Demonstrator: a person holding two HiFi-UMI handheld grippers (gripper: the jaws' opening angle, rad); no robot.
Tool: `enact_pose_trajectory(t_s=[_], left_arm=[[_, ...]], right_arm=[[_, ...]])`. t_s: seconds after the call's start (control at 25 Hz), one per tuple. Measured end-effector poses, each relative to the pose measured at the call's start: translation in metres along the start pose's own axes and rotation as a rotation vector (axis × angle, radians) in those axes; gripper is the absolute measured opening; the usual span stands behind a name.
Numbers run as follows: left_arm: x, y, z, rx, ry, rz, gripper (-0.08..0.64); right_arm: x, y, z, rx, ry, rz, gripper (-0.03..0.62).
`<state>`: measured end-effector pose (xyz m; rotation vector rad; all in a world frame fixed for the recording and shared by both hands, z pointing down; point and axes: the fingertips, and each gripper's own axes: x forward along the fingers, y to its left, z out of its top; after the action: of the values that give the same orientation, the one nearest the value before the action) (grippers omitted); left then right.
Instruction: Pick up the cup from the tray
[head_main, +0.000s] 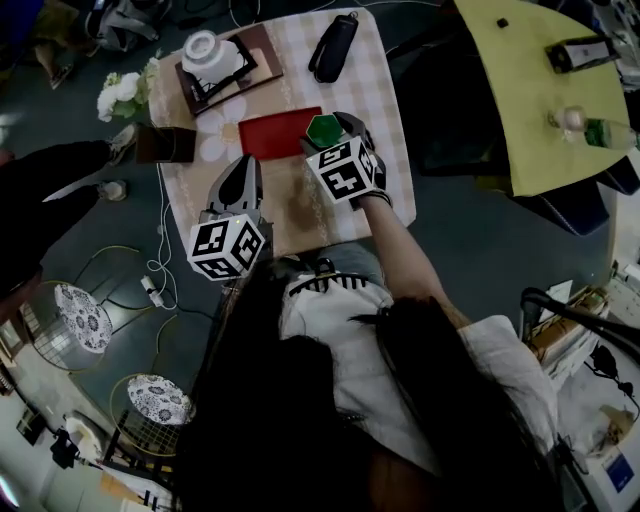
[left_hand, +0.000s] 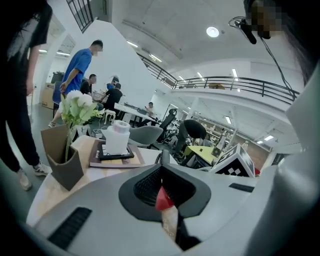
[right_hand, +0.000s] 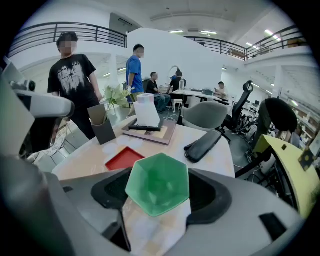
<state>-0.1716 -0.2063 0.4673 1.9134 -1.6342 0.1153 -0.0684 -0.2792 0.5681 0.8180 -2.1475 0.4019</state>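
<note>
Green hexagonal cup (right_hand: 157, 184) is sitting right between my right tongs (right_hand: 159, 192), and the pads are pinching its sides. It is riding just past the right end of the red tray (head_main: 278, 133) on the checked desk (head_main: 380, 90). My left tongs (left_hand: 161, 172) are hovering, pressed together and gripping nothing, pointing at the tray's near edge. A black case (head_main: 333, 45) is lying farther back.
</note>
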Motion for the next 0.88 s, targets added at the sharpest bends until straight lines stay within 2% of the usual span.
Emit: enact_pose_trajectory(t_s=[0.32, 0.88], left_arm=[[0.021, -0.034, -0.007, 0.030, 0.032, -0.091, 0.009], [0.034, -0.058, -0.014, 0.041, 0.059, -0.133, 0.009]], right_arm=[[-0.024, -0.041, -0.031, 0.073, 0.023, -0.084, 0.337], [-0.022, -0.064, -0.086, 0.137, 0.111, -0.092, 0.337]])
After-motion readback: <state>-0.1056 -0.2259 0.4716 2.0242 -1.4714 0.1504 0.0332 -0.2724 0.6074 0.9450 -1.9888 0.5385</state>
